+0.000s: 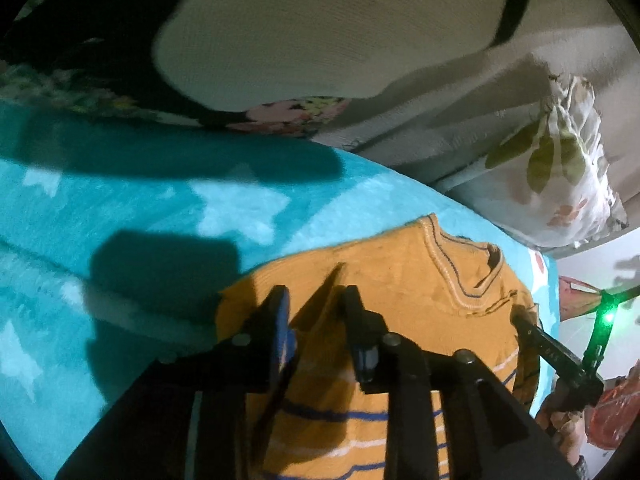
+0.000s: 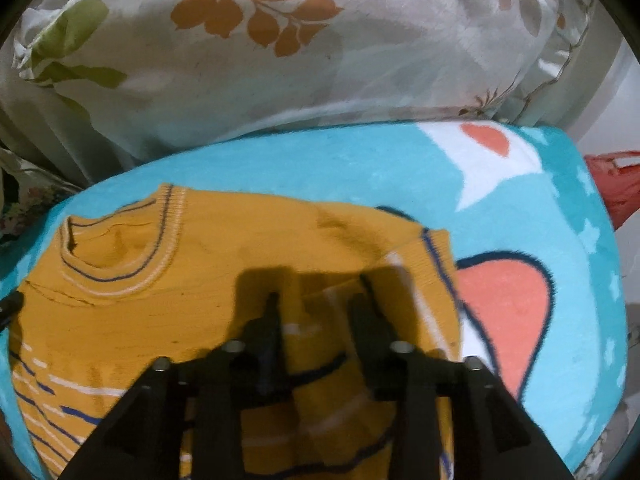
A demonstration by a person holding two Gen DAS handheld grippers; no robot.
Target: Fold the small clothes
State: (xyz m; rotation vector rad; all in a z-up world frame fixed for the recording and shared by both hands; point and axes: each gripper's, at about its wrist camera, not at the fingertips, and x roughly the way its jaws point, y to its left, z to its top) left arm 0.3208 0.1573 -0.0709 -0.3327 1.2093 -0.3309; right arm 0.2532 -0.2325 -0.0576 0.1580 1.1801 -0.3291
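- nearest to us in the left wrist view, our left gripper (image 1: 316,300) points down at the sweater (image 1: 400,280); its jaws stand a little apart, and we see only the orange knit in the gap, no fold pinched between the pads.
- the left fingertips hover over or rest on the sweater's upper body, left of the collar (image 1: 464,268); whether they touch the cloth we cannot tell.
- in the right wrist view, our right gripper (image 2: 316,300) also points down, jaws spread wider, with the sweater (image 2: 200,300) showing between them and nothing clamped.
- the right fingertips sit over the sweater's right part, near a folded-in sleeve (image 2: 408,256) whose cuff edge with a dark stripe lies just beyond them.
- the sweater lies flat, front up, under both grippers: orange, with blue and white stripes lower down near us and a striped round collar (image 2: 116,248) farther off.
- at the right edge of the left view, the other tool's black finger reaches the sweater's far shoulder, a green light (image 1: 608,316) glowing behind it.
- under the sweater spreads a turquoise blanket (image 1: 140,208) with pale stars; in the right view the blanket (image 2: 320,160) carries coral hearts (image 2: 508,300) beside the sleeve.
- beyond the blanket stands a leaf-print pillow (image 2: 260,48), seen smaller in the left view as the pillow (image 1: 560,168).
- farthest right, something red (image 2: 616,180) lies off the blanket.
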